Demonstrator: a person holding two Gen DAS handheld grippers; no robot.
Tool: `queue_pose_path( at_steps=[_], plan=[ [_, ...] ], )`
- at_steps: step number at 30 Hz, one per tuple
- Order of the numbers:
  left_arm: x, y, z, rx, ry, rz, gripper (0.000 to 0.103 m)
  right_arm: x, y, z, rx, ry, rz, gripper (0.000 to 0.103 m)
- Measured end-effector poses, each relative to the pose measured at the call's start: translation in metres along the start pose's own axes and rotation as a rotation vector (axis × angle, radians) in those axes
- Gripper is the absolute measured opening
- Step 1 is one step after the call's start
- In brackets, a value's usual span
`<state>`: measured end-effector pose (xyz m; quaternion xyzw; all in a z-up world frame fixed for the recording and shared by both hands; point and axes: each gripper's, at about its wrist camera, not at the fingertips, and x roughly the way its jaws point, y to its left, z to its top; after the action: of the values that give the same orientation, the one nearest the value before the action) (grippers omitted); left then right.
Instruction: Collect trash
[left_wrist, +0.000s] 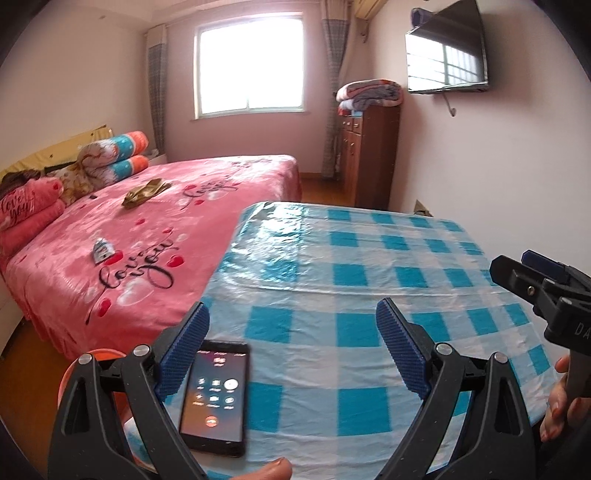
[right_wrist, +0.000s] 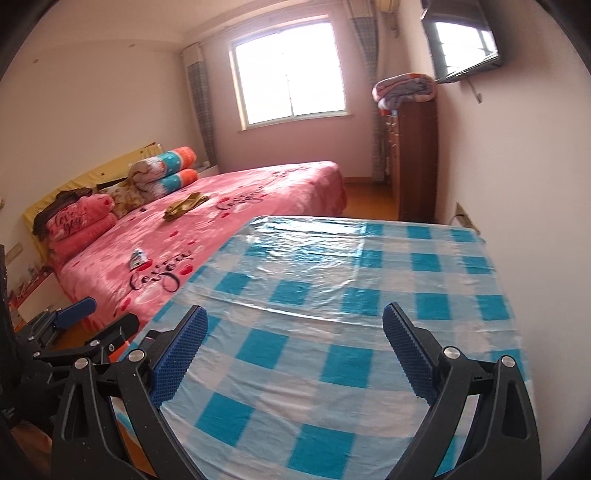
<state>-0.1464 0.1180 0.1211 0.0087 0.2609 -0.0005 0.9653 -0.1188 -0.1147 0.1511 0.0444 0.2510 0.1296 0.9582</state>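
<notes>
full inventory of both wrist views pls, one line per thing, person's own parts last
table: 1, blue and white check cloth under clear plastic, foreground
phone: 1, black, screen lit, table's near left edge
bed: 1, pink heart cover, left of table
wrapper: 1, white and blue, on bed, near
crumpled item: 1, olive-gold, on bed, farther back
folded bedding: several, pink, orange and teal, at the bed's head
cabinet: 1, brown wood, right wall
blanket: 1, pink and grey, on cabinet
TV: 1, black, wall-mounted
window: 1, bright, far wall
left gripper: black, blue pads, jaws open, empty
right gripper: same, open, empty
hand: 1, right edge
</notes>
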Motion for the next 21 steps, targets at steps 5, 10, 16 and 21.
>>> queue_pose_path(
  at_steps=[5,10,16,21],
  plan=[
    [-0.003,-0.020,0.004,0.018,-0.019,-0.035,0.099,-0.018,-0.020,-0.004,0.016,-0.024,-0.059,0.095],
    [-0.008,-0.035,0.006,0.034,-0.036,-0.062,0.099,-0.032,-0.038,-0.009,0.040,-0.040,-0.104,0.095],
    [-0.015,-0.045,0.008,0.045,-0.055,-0.071,0.099,-0.047,-0.051,-0.014,0.056,-0.059,-0.149,0.095],
    [-0.023,-0.050,0.008,0.053,-0.071,-0.078,0.099,-0.057,-0.052,-0.014,0.045,-0.078,-0.180,0.095]
  ],
)
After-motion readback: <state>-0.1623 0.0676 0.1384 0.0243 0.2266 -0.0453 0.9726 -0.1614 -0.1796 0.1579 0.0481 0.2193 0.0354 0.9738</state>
